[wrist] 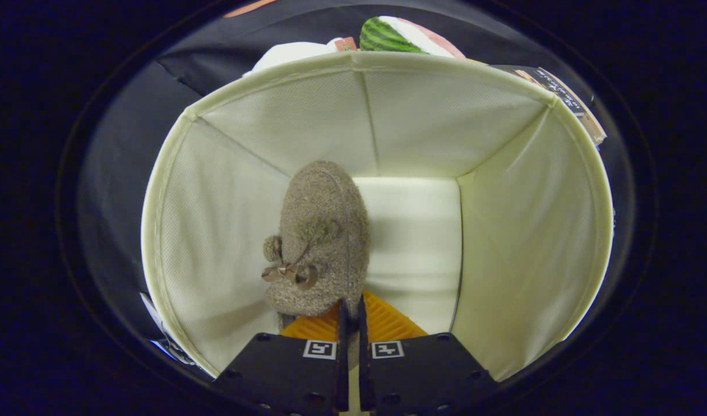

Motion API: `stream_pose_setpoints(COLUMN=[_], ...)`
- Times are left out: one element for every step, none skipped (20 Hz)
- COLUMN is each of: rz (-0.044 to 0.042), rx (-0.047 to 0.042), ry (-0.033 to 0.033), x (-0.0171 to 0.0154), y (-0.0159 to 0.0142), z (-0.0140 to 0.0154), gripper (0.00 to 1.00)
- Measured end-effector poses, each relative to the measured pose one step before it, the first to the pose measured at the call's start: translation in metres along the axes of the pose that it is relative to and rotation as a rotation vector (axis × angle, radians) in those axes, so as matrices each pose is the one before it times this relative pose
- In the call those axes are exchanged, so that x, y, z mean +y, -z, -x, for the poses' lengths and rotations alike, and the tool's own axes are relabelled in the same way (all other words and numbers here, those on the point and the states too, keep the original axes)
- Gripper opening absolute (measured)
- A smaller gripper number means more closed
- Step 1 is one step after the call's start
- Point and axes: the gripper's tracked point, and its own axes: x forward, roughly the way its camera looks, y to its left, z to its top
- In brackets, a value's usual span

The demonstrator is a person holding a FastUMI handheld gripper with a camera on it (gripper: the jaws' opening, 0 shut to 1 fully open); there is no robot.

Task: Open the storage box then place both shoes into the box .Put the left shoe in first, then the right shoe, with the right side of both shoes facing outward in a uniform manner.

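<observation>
Gripper view, and there's just the one camera here: the tongs [351,323] are looking straight down into the open storage box [423,110], and the fingers are sitting nearly closed, with only a thin slit between them; they seem to be pinching the rear edge of a fuzzy brown shoe [322,242] — my read is that they're gripping it by the heel collar, since the shoe is hanging right off the fingertips, though the actual pinch point is tucked behind the fingers and I can't be fully sure.

The relation that matters: the shoe is lying just ahead of the tongs, its long axis running straight away from them toward the far wall of the box, toe pointing away; it's sitting toward the left wall of the box, leaving a bare strip of box floor [417,242] on the right — that's where I'd guess the second shoe is going. A little bow [290,273] and pompom are showing on the shoe's left flank.

Hard to make out: whether the sole is already resting on the floor or still hovering; which shoe of the pair this is; the heel itself is cut off by the fingers. Beyond the box rim some clutter is peeking over, including something green-striped [385,37]; can't tell what it is.
</observation>
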Motion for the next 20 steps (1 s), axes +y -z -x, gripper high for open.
stream_pose_setpoints(rz=[-0.00152,-0.00229,0.01493,0.0128,0.01261,0.01776,0.02191,0.02743,0.02736,0.02575,0.01637,0.0087,-0.00053,-0.00308,-0.00586,-0.00663,-0.00389,0.00498,0.00713,0.00023], rx=[-0.00289,-0.00563,-0.01066,-0.00972,-0.01278,-0.01542,-0.02681,-0.04049,-0.02931,-0.02244,-0.01974,-0.01375,-0.0148,-0.01108,-0.01178,-0.0094,-0.01003,-0.00449,-0.00043,-0.00032], ry=[-0.00608,-0.01062,-0.01072,-0.02164,-0.0298,-0.02539,-0.0211,-0.02174,-0.01992,-0.01125,-0.0158,-0.01233,-0.01623,-0.00732,-0.01068,-0.00788,-0.00315,-0.0032,0.00488,0.01109], x=[-0.00019,0.00045,-0.00044,0.00122,0.00357,0.00247,0.0011,0.00087,0.0011,-0.00181,-0.00133,-0.00229,-0.00293,-0.01043,-0.00736,-0.01,-0.01296,-0.01521,-0.01943,-0.02265], y=[0.00065,-0.00088,-0.00048,0.00047,0.0013,-0.00026,-0.00167,-0.00356,-0.0016,-0.00014,0.00025,0.00056,0.00149,0.00376,-0.00051,-0.00077,-0.00119,-0.00101,0.00019,0.002], z=[0.00133,0.00608,0.00733,0.01007,0.013,0.01562,0.01612,0.01844,0.01502,0.01508,0.01375,0.01459,0.01581,0.01396,0.01407,0.01313,0.01347,0.01111,0.01096,0.01042], gripper=[0.1,0.16,0.19,0.22,0.29,0.4,0.5,0.6,0.64,0.77,0.91,0.95,0.96,0.96,0.96,0.96,0.96,0.96,0.96,0.96])
